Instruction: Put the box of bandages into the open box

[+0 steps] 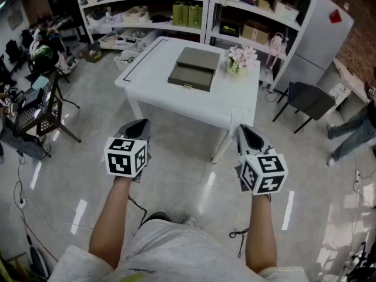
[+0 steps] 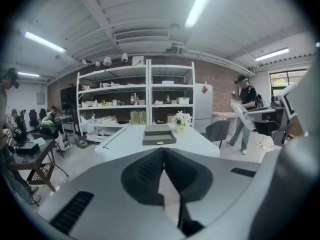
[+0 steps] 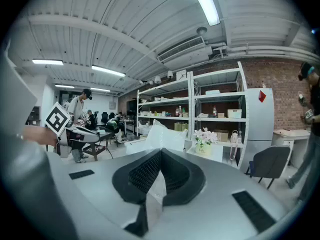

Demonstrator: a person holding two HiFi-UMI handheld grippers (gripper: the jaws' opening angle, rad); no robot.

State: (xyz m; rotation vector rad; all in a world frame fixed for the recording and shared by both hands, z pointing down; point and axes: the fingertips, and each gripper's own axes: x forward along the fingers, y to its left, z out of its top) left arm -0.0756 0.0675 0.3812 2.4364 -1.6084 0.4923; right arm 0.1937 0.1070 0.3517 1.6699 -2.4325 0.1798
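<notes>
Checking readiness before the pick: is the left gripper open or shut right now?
The left gripper is shut: its jaws meet at the tips with nothing held between them.

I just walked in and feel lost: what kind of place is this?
Probably a lab or workshop: stocked white shelves, a white table on a bare floor, and a cluttered equipment stand.

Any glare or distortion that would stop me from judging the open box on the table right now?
Head view: even light, sharp; lamp reflections streak the floor, none on the white table or open box. Left gripper view: heavy fisheye bending, dark corners, ceiling lamp blown out, yet the box reads clearly. Right gripper view: same bending; box not made out.
</notes>
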